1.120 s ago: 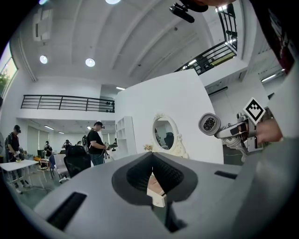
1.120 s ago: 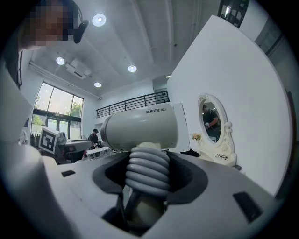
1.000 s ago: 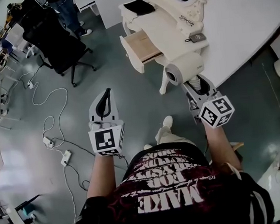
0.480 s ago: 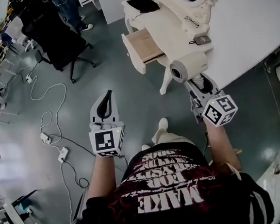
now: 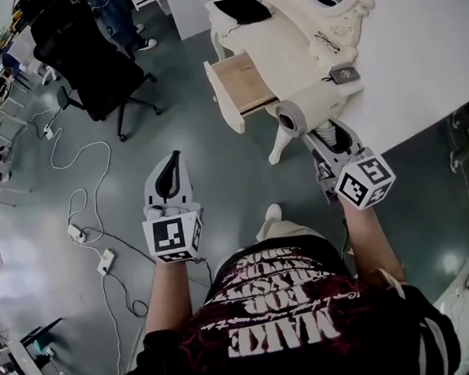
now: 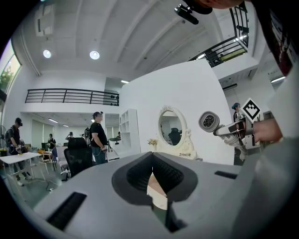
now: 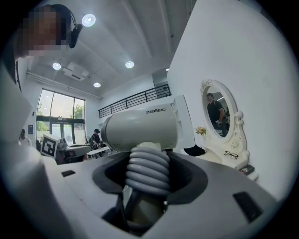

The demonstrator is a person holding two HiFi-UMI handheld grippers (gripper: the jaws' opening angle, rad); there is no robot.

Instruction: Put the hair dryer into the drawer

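Right gripper [image 5: 329, 139]: clamped on hair dryer [image 5: 313, 109] handle.
Left gripper [image 5: 171, 158]: jaws together, empty.
Drawer [image 5: 244, 84]: open, ahead of right gripper.

Hair dryer [image 5: 315, 106]: barrel smooth matt cream plastic; handle ribbed, grey. Drawer [image 5: 242, 82], upper centre: bare pale wood inside, white painted front. Surface [image 5: 280, 40]: cream satin paint. Floor [image 5: 217, 176]: grey, glossy, reflective. Left hand-held gripper [image 5: 171, 158], right hand-held gripper [image 5: 330, 132]: matt grey plastic shells.
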